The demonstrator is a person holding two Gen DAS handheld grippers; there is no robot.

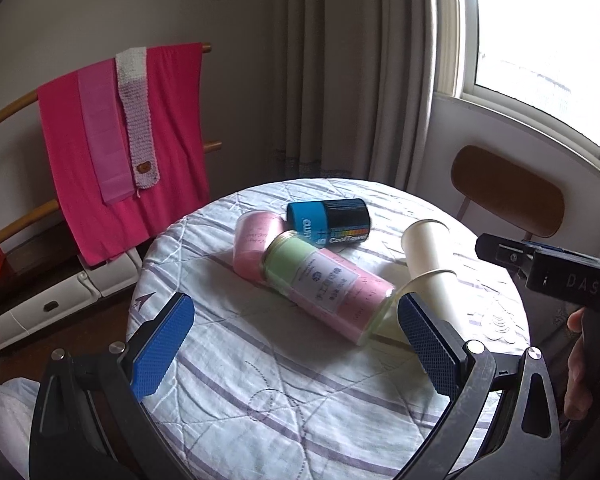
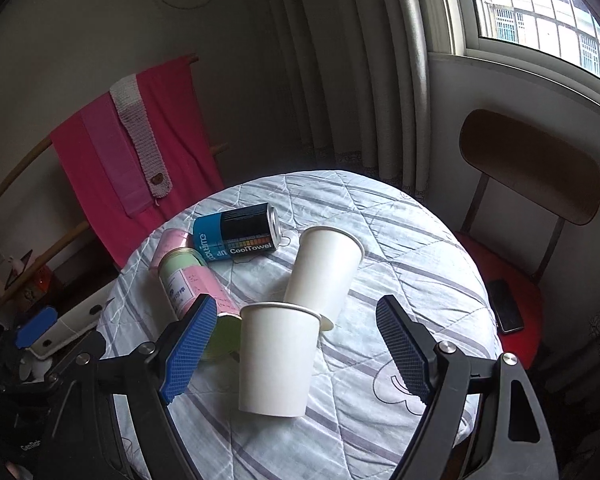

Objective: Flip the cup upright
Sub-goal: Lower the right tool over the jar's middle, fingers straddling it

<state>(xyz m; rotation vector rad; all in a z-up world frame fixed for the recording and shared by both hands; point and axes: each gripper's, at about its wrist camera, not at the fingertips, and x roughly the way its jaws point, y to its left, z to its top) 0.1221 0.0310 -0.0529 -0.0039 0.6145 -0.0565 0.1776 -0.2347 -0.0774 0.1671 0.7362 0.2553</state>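
Two white paper cups are on the round table. In the right wrist view the near cup stands upright between my open right gripper's blue pads, not gripped. The far cup is tilted, its base against the near cup's rim. In the left wrist view both cups show at the right, partly behind the right pad. My left gripper is open and empty above the table's near side. The right gripper's body enters from the right.
A pink-and-green canister and a pink roll lie on the quilted striped cloth, with a blue-black CoolTowel can behind them. A chair with a phone on its red seat stands right. A rack with pink towels stands left.
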